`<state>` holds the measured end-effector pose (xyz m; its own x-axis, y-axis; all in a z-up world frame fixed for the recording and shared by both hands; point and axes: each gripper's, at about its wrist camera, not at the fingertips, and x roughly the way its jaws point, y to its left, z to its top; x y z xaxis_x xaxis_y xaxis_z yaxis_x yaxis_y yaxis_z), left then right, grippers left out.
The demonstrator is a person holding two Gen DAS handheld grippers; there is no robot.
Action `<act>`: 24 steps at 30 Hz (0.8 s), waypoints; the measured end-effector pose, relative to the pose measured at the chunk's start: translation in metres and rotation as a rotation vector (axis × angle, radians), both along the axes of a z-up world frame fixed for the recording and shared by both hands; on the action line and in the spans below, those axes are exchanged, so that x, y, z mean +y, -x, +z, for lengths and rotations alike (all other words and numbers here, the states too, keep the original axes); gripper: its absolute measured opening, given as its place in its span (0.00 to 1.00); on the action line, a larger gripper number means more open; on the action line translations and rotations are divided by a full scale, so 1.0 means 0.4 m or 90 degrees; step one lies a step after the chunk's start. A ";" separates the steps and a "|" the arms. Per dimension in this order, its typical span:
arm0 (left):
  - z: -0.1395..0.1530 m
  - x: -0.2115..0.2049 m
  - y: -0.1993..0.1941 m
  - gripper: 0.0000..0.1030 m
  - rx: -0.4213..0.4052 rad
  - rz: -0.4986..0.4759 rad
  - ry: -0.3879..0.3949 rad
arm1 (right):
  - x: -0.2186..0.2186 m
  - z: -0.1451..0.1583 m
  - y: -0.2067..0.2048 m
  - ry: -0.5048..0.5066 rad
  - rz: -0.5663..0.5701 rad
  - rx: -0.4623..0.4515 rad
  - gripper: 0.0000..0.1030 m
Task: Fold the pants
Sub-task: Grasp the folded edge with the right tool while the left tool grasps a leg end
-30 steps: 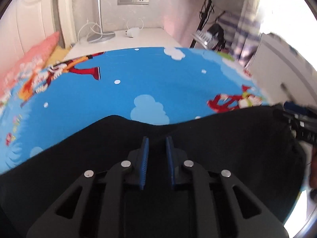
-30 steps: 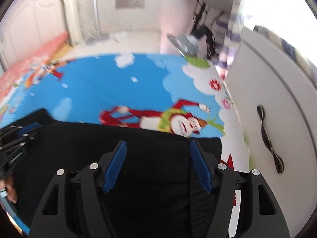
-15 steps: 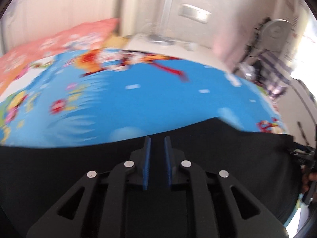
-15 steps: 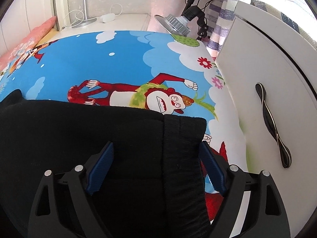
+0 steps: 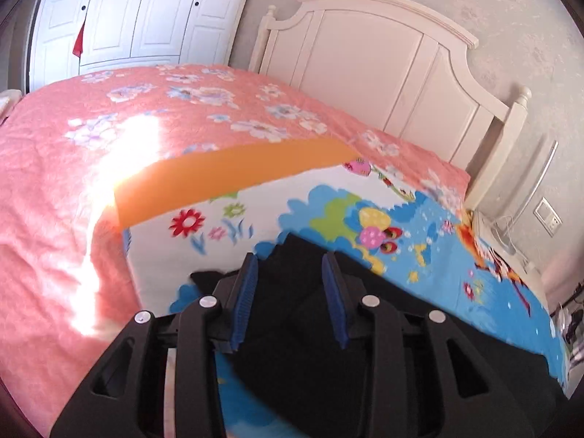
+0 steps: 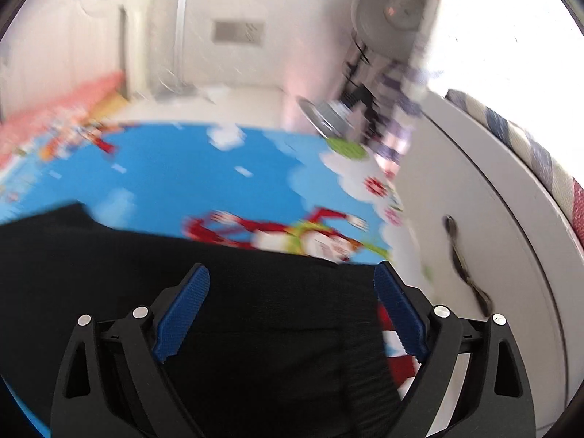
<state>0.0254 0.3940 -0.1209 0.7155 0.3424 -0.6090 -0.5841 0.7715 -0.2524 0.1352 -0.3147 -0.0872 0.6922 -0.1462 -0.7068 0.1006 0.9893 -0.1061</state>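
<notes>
Black pants (image 5: 292, 310) lie flat on a blue cartoon mat (image 5: 401, 226) spread over the bed. In the left wrist view my left gripper (image 5: 289, 255) hovers over the leg end of the pants; its jaws are opening, and black cloth shows in the gap without the blue pads pressing it. In the right wrist view, which is blurred, my right gripper (image 6: 291, 267) hangs above the waist end of the pants (image 6: 109, 273). Its jaws are opening wide, and the ribbed waistband (image 6: 361, 346) lies below, between the fingers, untouched.
A pink flowered bedspread (image 5: 73, 146) covers the bed left of the mat, below a white headboard (image 5: 383, 65) and wardrobe doors (image 5: 138, 11). A white cabinet door (image 6: 474, 200) with a dark handle (image 6: 463, 266) stands close to the right of the mat (image 6: 164, 168). A fan (image 6: 394, 3) is behind.
The left gripper swung far left along the pants to the leg end, rolled, and its nearly shut jaws spread apart. The right gripper's jaws widened and it lifted a little.
</notes>
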 end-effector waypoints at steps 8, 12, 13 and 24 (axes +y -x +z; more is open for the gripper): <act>-0.099 0.025 0.045 0.47 0.075 0.055 -0.026 | 0.365 0.057 0.097 -0.157 0.229 -0.049 0.90; -0.015 -0.084 0.050 0.47 0.027 -0.013 -0.059 | 0.535 0.000 0.129 -0.155 0.284 -0.011 0.90; -0.001 -0.122 0.045 0.46 0.011 -0.046 -0.049 | 0.566 -0.015 0.135 -0.144 0.297 0.001 0.90; -0.062 -0.696 -0.085 0.27 0.075 -0.426 -0.121 | 0.625 -0.162 0.130 -0.147 0.255 0.154 0.93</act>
<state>0.0592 0.1156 -0.1459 0.7422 -0.0394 -0.6691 0.0155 0.9990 -0.0416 0.0834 -0.0649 -0.1521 0.4743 0.2759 -0.8360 -0.2911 0.9454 0.1468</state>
